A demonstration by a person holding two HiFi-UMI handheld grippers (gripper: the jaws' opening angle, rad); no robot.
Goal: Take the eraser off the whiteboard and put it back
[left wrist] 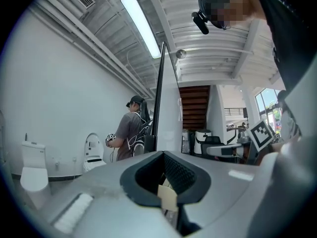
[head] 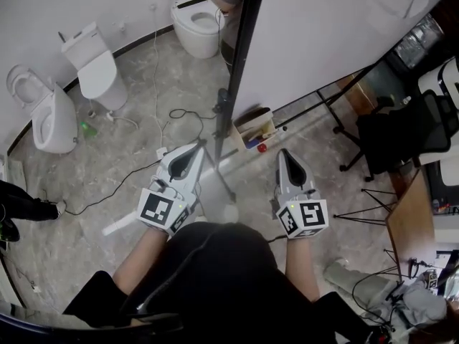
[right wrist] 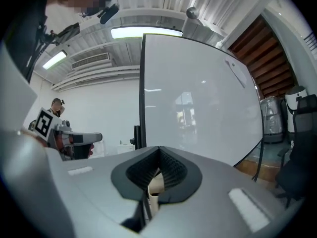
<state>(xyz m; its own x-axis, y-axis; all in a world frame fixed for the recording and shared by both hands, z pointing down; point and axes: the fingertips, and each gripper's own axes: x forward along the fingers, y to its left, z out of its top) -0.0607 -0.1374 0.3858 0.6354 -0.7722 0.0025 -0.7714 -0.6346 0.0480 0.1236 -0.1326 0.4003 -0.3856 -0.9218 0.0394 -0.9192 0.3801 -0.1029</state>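
Grey marbled floor (head: 136,145), toilets (head: 97,70) along a white wall (head: 43,13), whiteboard (head: 323,34) on its stand, left gripper (head: 199,146) and right gripper (head: 284,153) both pinched together, empty, eraser not clearly made out

— Where does your whiteboard (head: 323,27) stand?
— Right ahead of you, upright on its black-legged stand, with a dark frame and a glossy white face.
— And the eraser?
— You've a slim grey piece (right wrist: 237,73) stuck high on that face. It's too small to tell.
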